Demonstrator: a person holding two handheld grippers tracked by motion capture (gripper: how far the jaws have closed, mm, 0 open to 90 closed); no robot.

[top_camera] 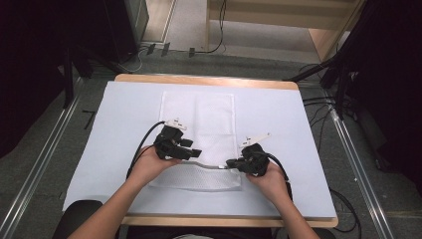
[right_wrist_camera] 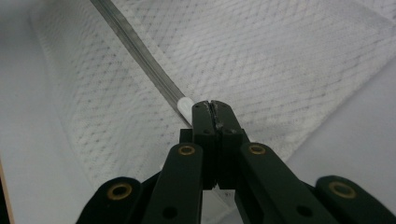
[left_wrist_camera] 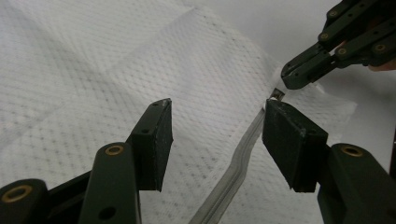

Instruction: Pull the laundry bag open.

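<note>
A white mesh bag lies flat on the counter, its zipper running crosswise near the person's edge. The right tool is pinched tight on the zipper's pull end — at the zipper's right end. The left tool stands wide, holding nothing, straddling the zipper track with one pad just beside it. The zipper's long axis runs straight between the two tools — the left one likely must clamp the fabric before the right draws along it.
</note>
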